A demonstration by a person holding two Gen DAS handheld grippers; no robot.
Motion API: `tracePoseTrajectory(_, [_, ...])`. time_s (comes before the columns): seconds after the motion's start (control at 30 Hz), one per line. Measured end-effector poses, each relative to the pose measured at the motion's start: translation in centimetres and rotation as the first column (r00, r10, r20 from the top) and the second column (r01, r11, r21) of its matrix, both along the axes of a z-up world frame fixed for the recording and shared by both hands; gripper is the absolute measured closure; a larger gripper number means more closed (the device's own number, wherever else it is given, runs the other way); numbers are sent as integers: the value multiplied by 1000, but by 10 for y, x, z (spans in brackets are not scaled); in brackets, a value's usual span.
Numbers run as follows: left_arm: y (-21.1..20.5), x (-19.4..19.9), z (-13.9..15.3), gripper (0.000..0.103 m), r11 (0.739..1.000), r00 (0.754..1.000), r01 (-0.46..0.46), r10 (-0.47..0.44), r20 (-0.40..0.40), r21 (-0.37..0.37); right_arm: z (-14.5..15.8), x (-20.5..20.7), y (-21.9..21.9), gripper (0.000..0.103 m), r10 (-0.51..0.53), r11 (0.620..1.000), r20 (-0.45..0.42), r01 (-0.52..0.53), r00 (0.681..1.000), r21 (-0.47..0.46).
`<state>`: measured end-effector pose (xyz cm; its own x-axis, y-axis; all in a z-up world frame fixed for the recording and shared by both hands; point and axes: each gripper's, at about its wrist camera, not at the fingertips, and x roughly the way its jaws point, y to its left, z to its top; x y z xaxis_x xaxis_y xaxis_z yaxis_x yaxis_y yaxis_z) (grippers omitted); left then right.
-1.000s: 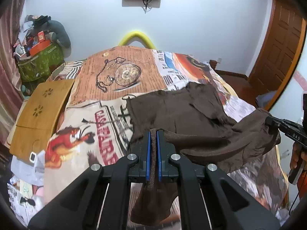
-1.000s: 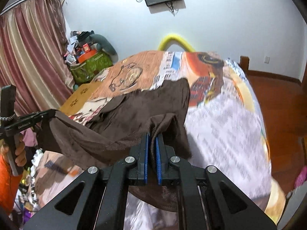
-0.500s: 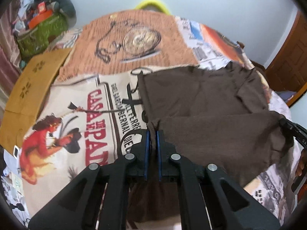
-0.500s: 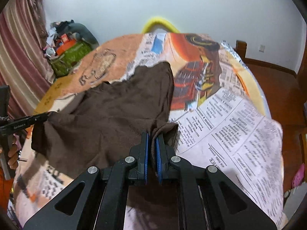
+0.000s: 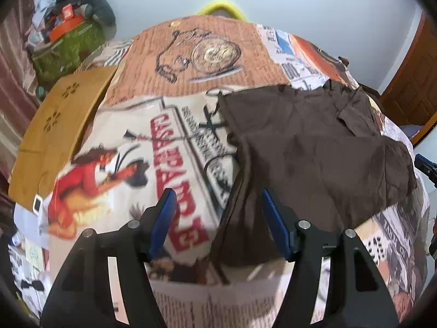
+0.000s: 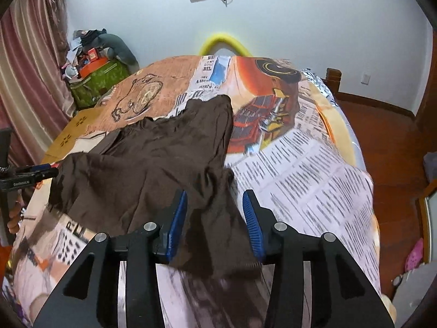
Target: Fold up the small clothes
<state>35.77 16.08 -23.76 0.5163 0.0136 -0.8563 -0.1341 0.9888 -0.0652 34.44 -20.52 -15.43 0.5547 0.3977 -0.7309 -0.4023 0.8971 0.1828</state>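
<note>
Both sets of jaws have just been opening, the left gripper (image 5: 215, 218) wide and the right gripper (image 6: 215, 218) narrower, as the soft, light brown garment (image 5: 314, 147) settles mid-frame on the printed bedspread (image 5: 169, 125), likely best pinched at corners.

Matt brown cloth garment (image 5: 314, 147) on printed cloth bedspread (image 5: 169, 169).
</note>
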Motion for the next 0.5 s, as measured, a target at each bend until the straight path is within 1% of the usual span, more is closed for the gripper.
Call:
tracePoseTrajectory(0.07, [5,-4,-9,39,998,999,-18,15,-47,-59,-4,-5,-5,64,-9,1000,-19,9,1000,-1])
tracePoseTrajectory(0.13, [11,-6,-19,39,990,996,-39,27,-90,-133,-11,-7,-9,64,-17,1000,-62,17,998,3])
tracePoseTrajectory(0.17, [12,-8,-22,39,987,994,-47,31,-101,-154,-15,-8,-11,64,-19,1000,-85,19,996,8])
tracePoseTrajectory(0.27, [9,-12,-27,40,984,994,-41,22,-105,-175,-22,-11,-14,64,-25,999,-122,27,992,20])
tracePoseTrajectory(0.3, [6,-14,-28,45,983,995,-33,15,-101,-179,-24,-13,-14,64,-27,999,-127,30,992,22])
tracePoseTrajectory(0.37, [0,-15,-28,57,987,995,-15,-1,-102,-163,-27,-15,-14,64,-30,999,-133,34,991,23])
tracePoseTrajectory(0.43, [-6,-17,-25,76,989,996,8,-21,-89,-148,-29,-14,-12,64,-37,999,-141,39,989,11])
tracePoseTrajectory(0.5, [-10,-16,-23,85,988,996,28,-41,-83,-155,-28,-14,-14,64,-56,998,-139,58,989,10])
